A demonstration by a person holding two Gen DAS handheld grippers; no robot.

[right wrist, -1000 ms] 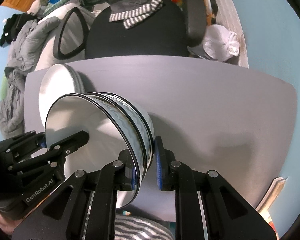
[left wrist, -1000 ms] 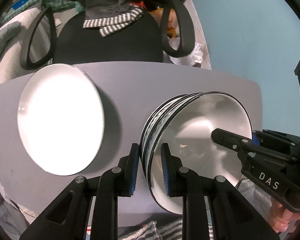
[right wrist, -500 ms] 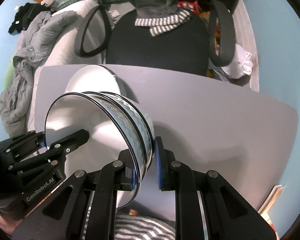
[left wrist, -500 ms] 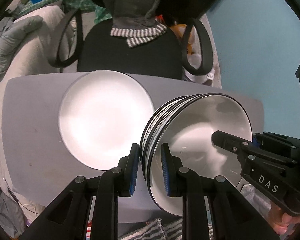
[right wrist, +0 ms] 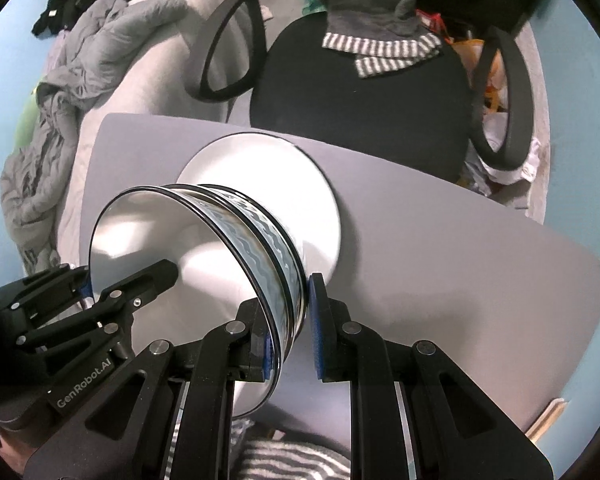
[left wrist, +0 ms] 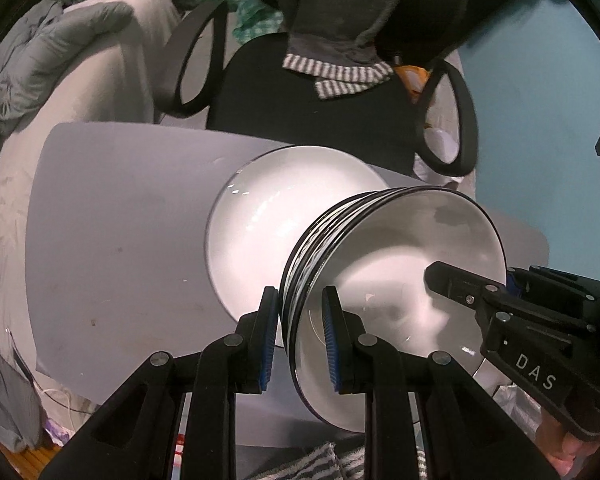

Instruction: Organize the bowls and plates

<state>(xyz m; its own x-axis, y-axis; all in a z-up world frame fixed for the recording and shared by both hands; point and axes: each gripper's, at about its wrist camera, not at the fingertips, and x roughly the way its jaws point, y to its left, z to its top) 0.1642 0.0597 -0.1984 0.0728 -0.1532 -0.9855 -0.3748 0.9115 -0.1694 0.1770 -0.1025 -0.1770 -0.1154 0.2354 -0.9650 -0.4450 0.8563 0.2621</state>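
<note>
While both grippers, left gripper [left wrist: 300, 336] and right gripper [right wrist: 290, 330], pinch the stacked bowls [left wrist: 396, 280] by opposite rims, carrying is underway; next, lowering squarely onto the white plate [left wrist: 268, 216] at ten o'clock.

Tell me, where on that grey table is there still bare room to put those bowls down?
Bare grey table stretches on the right gripper's side of the white plate, out to the far edge. A second patch lies beyond the left gripper. The middle is crowded: the held bowls hang over the plate.
</note>
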